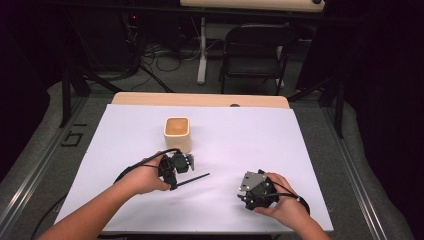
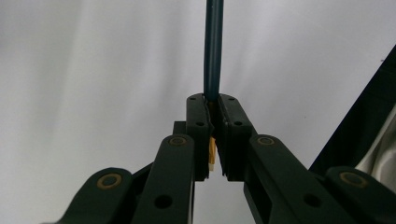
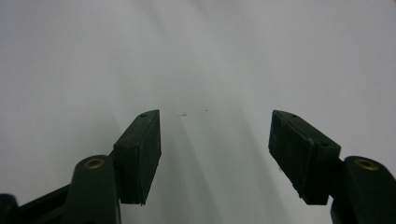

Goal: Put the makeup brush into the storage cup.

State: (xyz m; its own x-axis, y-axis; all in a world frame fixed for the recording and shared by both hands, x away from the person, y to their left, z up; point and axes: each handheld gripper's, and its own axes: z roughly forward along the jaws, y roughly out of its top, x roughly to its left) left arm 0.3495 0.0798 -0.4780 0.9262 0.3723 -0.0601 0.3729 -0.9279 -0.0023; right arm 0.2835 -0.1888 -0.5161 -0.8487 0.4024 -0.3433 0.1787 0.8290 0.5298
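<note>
My left gripper pinches the dark pencil tight, low over the white sheet near the cup — ready to drop in. My right gripper gapes, empty — it's just waiting.

L forearm comes in from bottom left, angled up-right; L hand wraps its gripper from behind. Left gripper lies roughly level, pointing right, jaws clamped tight w/ pads nearly meeting. R forearm enters bottom right, angled up-left; R hand grips from the near side. Right gripper sits low, grey plate on top, nose toward the left. Its jaws stand wide apart, pads w/ nothing between them.
</note>
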